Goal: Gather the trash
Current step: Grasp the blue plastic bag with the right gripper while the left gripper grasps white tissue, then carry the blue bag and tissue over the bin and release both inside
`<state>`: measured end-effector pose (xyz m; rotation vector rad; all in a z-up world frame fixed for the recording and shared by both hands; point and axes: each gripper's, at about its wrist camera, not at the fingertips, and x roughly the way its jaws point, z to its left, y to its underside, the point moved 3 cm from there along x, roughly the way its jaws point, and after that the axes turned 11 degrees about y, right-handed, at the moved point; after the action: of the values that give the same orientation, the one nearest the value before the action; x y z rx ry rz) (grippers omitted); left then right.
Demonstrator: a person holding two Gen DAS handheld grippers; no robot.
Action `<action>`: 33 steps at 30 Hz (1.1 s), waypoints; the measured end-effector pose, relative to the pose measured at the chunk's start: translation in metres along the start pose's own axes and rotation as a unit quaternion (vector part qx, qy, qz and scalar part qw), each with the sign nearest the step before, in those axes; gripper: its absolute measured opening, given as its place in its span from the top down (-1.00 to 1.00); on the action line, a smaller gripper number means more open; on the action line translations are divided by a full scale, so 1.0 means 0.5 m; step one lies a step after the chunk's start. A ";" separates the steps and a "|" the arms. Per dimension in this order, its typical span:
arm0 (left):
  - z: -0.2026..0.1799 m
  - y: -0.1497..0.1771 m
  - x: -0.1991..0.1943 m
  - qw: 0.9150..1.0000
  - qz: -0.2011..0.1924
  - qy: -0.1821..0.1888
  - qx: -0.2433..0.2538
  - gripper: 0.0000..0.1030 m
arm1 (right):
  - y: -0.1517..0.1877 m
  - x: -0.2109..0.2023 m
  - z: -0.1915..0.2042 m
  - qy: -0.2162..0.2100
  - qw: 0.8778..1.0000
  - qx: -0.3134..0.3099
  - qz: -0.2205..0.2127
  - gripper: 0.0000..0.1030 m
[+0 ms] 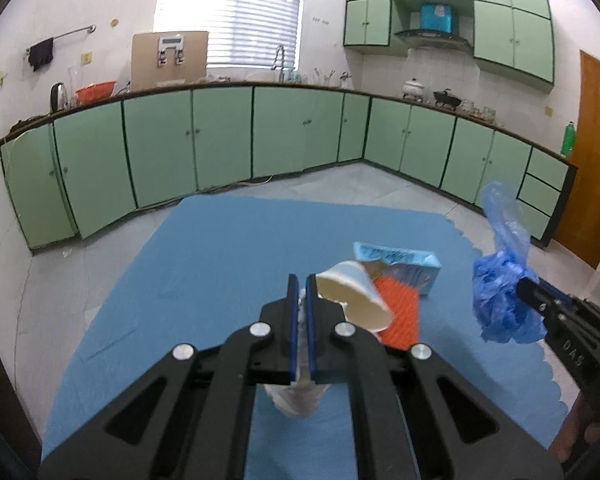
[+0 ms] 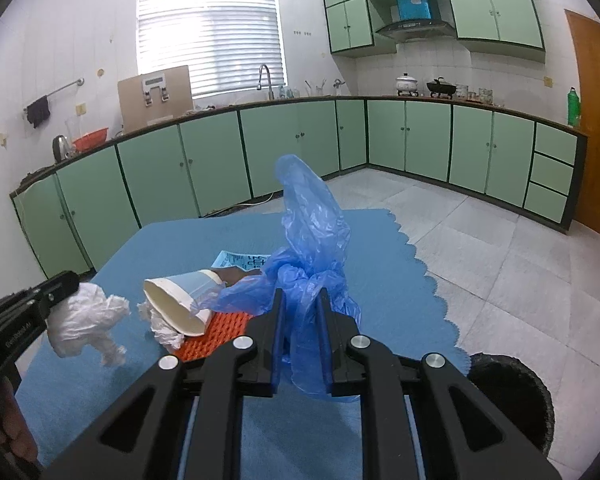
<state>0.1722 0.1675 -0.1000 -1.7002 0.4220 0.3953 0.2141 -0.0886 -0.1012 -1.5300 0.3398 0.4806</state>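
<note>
Clenched on a crumpled white tissue [image 2: 85,325], the left claw [image 1: 302,294] holds it above the blue-covered bench [image 1: 204,256], while the right claw [image 2: 300,316] grips a bunched blue plastic bag [image 2: 312,240] that stands up between its fingers. Between the two, on the bench, a tipped paper cup [image 2: 182,300] lies against an orange ridged pad [image 2: 224,330], with a light blue carton [image 1: 400,266] just behind. A black bin [image 2: 512,396] stands on the floor beside the bench's right edge.

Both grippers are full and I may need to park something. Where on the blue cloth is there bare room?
The blue cloth is bare across its left half and far edge toward the cabinets. It is crowded right of centre: paper cup, orange mat and blue box overlap there. The left gripper holds white tissue, the right gripper a blue plastic bag.
</note>
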 end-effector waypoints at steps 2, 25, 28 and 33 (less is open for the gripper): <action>-0.017 -0.008 -0.004 1.000 -0.004 0.010 0.002 0.95 | 0.000 -0.009 -0.005 0.001 1.000 0.003 -0.002 0.70; -0.278 -0.023 0.014 0.990 -0.019 0.131 0.055 0.95 | -0.010 -0.110 -0.201 0.073 0.996 0.045 -0.022 0.70; -0.321 -0.009 0.021 0.986 -0.014 0.153 0.063 0.95 | -0.007 -0.119 -0.232 0.088 0.995 0.050 -0.023 0.70; -0.401 0.014 0.037 0.979 -0.005 0.188 0.078 0.95 | 0.006 -0.137 -0.301 0.113 0.991 0.069 -0.018 0.70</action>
<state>0.1902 -0.0324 -0.0824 -1.6230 0.7027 0.0273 0.1665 -0.2444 -0.0733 -1.4547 0.5095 0.2492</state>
